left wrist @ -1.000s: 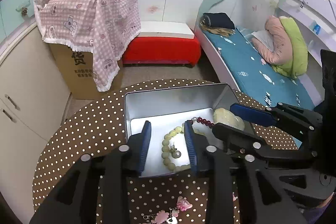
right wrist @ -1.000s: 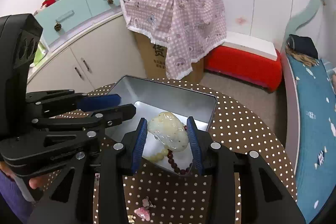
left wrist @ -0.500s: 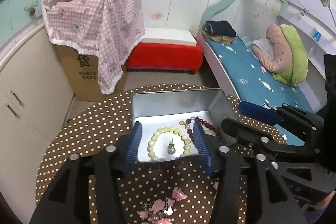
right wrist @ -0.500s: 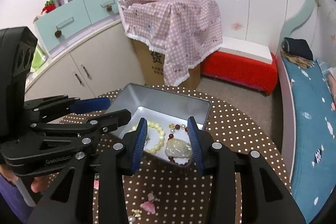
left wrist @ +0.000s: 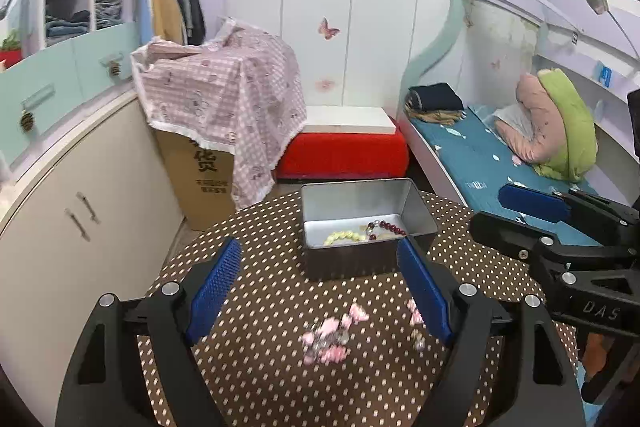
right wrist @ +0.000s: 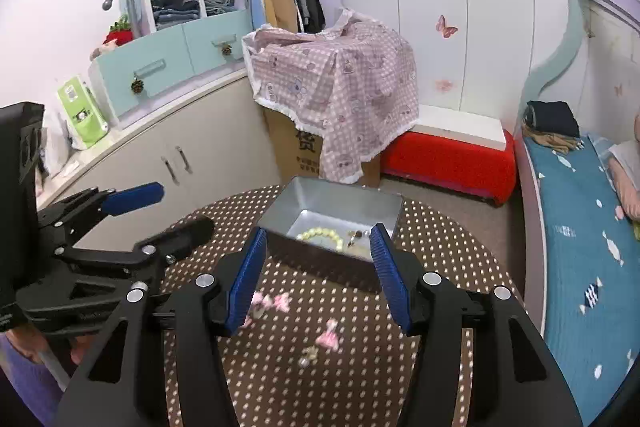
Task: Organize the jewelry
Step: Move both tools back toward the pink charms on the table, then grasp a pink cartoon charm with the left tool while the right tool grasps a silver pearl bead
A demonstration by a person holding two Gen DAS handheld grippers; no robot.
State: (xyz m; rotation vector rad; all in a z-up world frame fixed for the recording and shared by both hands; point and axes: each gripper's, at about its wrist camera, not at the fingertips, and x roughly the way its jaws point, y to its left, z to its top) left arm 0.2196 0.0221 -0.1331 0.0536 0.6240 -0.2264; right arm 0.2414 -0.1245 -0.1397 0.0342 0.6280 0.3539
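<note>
Dotted table point(left wrist: 248, 235): both tongs, left point(left wrist: 320, 291) and right point(right wrist: 318, 273), have pulled back wide open and empty, bracelets now in tin point(left wrist: 418, 211); pink charms point(left wrist: 332, 337) remain.

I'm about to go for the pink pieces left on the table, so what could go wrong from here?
1. The pink charms are small and scattered, some off by themselves; the wide-open left hand-held gripper may miss them or push them around.
2. The metal tin sits just beyond them, so a forward reach could shove it.
3. The right hand-held gripper is close alongside; the two could collide.
</note>
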